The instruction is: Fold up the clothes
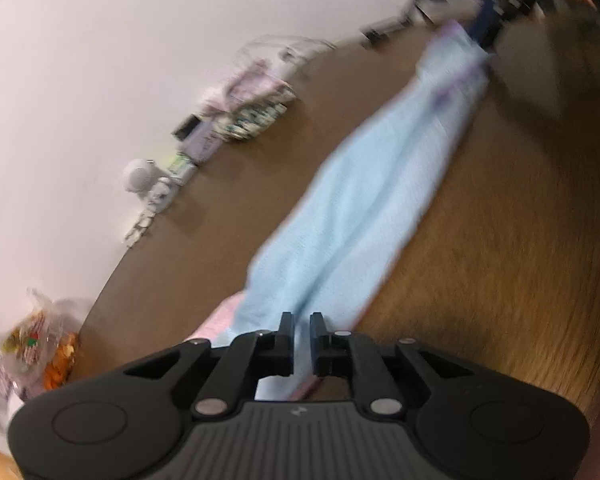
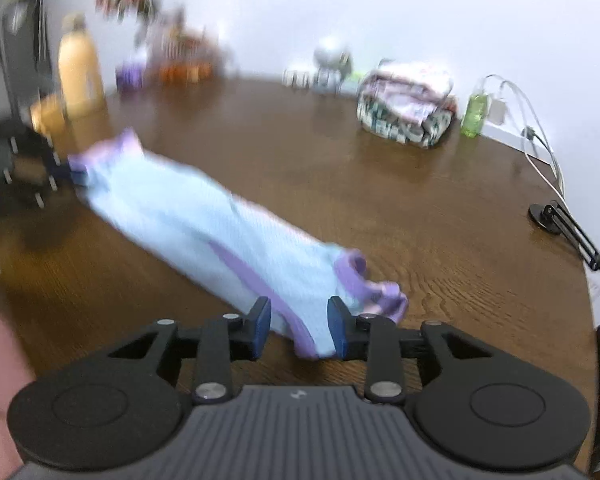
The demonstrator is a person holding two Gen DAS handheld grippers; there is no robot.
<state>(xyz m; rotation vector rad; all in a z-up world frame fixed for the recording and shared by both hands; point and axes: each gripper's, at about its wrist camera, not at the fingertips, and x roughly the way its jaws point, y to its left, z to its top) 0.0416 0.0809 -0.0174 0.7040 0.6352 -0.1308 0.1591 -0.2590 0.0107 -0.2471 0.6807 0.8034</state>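
The light blue garment [image 2: 204, 224] with purple trim lies stretched in a long band on the brown surface [image 2: 420, 208], so the step in hand seems to be the release after laying it flat; next each end probably needs a new grasp for a fold. The left gripper [image 1: 301, 322] and the right gripper [image 2: 299, 308] both point downward at opposite ends, their fingers parted with cloth between them, not pressing it.
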